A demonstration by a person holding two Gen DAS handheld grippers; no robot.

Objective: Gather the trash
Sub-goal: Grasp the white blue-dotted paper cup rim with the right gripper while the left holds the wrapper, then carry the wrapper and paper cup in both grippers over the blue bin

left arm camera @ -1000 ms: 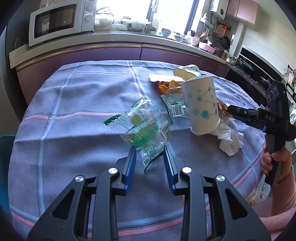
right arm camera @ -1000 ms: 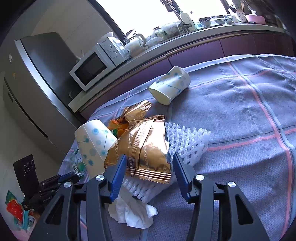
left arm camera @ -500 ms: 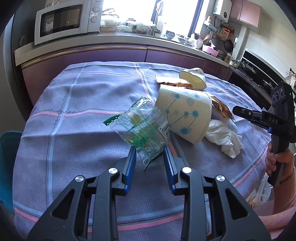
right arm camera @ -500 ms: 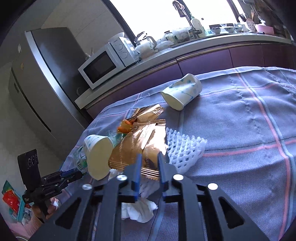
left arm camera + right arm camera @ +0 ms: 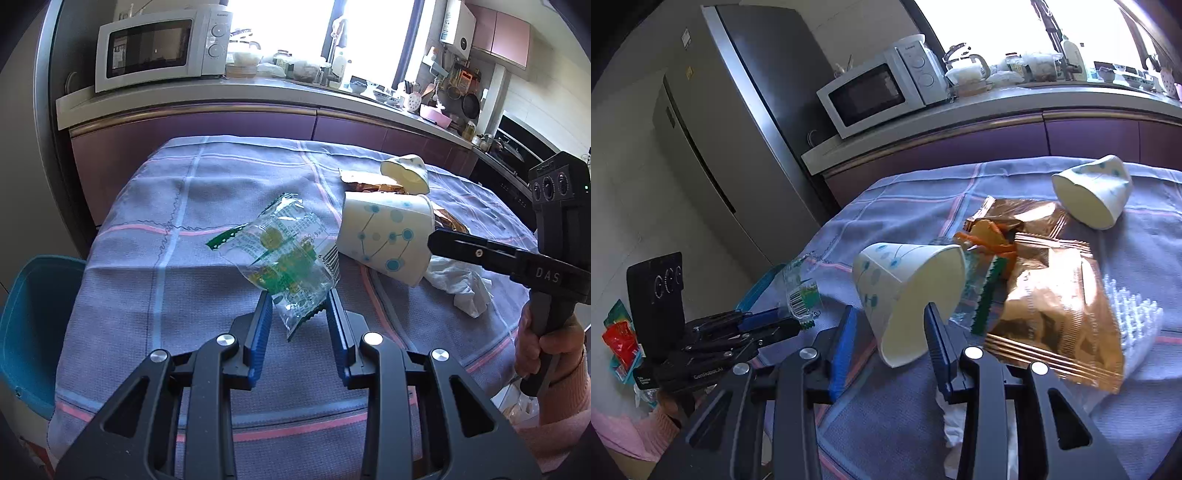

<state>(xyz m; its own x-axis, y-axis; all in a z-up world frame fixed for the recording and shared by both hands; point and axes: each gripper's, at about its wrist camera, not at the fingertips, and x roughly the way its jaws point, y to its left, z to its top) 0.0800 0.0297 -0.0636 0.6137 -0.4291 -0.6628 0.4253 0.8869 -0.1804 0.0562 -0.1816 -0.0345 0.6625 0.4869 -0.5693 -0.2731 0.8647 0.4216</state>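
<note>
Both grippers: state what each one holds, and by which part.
Left gripper pinches the clear green wrapper at its near end. Right gripper grips the tipped paper cup by its rim.

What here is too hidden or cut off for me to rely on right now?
- Crumpled tissue: right wrist view, mostly behind the right gripper fingers.
- Foam net: right wrist view, partly under the gold snack bag.
- Paper cup: the right gripper's jaws have just been closing, cup wall between them; pad contact not visible.
- Teal object: left wrist view, cut by the edge.
</note>
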